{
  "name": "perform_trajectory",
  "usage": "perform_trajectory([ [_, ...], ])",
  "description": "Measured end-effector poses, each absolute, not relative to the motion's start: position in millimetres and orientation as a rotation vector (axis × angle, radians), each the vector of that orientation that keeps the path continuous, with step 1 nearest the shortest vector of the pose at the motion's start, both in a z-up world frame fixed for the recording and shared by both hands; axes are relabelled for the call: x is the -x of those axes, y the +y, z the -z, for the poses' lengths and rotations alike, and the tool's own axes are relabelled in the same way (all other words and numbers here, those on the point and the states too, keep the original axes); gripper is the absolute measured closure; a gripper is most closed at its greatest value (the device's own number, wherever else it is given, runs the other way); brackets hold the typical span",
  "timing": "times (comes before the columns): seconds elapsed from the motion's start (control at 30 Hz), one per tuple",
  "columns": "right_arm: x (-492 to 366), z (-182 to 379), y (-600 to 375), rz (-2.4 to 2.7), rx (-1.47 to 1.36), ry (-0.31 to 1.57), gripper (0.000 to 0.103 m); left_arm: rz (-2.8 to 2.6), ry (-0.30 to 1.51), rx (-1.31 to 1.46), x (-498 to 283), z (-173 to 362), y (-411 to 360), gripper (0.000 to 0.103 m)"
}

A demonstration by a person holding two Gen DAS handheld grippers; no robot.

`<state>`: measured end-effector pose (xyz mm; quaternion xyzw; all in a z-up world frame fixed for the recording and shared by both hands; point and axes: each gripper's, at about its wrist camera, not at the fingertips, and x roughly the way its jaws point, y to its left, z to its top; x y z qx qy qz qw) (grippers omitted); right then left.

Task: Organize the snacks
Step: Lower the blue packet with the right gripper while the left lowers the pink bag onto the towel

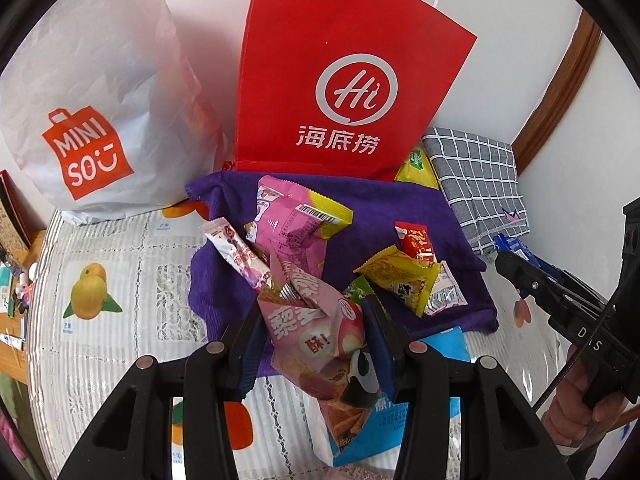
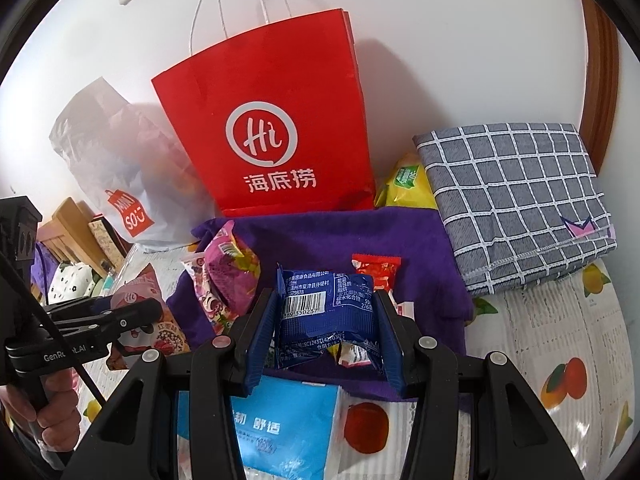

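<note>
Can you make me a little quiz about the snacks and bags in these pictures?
1. True or false: the left gripper is empty.
2. What colour is the packet between the jaws of the right gripper? A) blue B) green C) orange
3. Fill in: the loose snacks lie on a ______ cloth.

Key
1. False. Its jaws are closed on a pink snack packet.
2. A. It is a blue packet with a barcode on it.
3. Purple. The purple cloth lies in front of the red paper bag, and a small red packet and a yellow packet lie on it.
</note>
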<state>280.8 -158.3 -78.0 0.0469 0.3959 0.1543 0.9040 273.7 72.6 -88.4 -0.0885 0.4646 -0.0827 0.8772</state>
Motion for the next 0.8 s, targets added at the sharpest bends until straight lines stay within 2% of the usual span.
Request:
perform_trajectory([
  [0.8, -315.4, 71.5, -167.7, -0.311, -0.085, 0.775, 0.055, 0.154, 0.973, 0.186, -303.9, 90.6, 75.8, 0.059],
])
